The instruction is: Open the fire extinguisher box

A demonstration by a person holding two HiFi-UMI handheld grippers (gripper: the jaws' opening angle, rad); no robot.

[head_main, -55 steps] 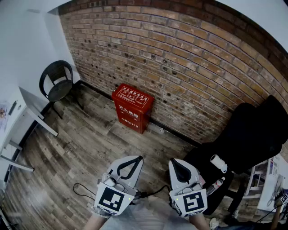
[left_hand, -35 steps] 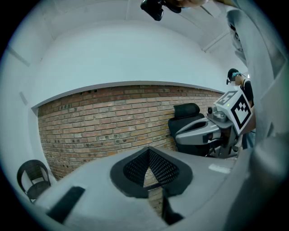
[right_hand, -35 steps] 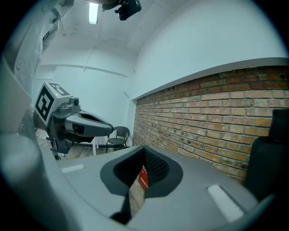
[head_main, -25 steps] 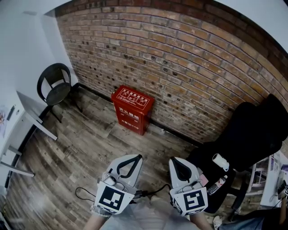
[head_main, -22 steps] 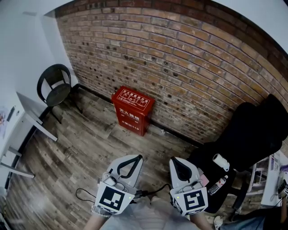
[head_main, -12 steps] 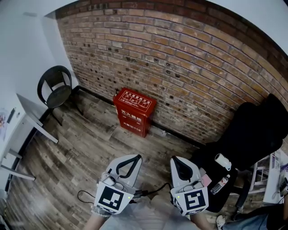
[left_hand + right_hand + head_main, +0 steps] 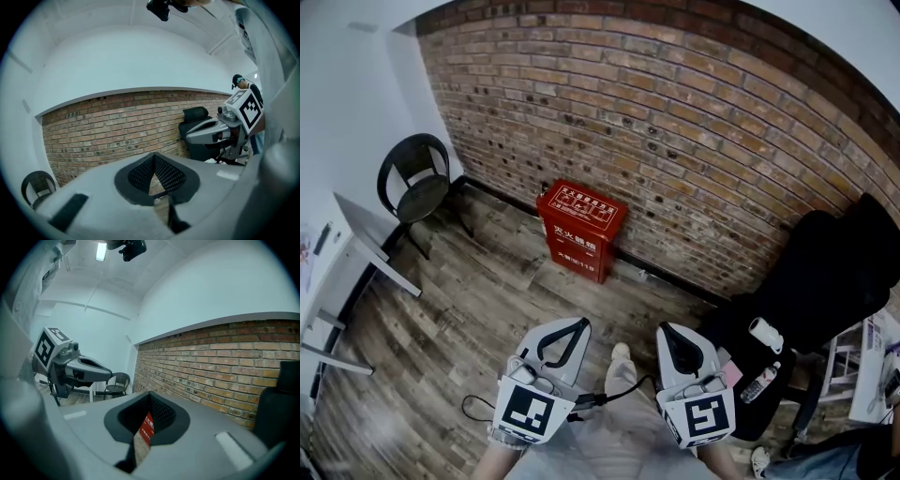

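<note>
Red fire extinguisher box [image 7: 581, 230], shut, contents hidden

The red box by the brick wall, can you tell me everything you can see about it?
The red box is a tall box that looks like painted metal. White writing, too small to read, is printed on its front and on its lid. The lid is flat, a bit wider than the body, and shut. The box stands upright on the wooden floor with its back to the brick wall. Nothing else touches it.
</note>
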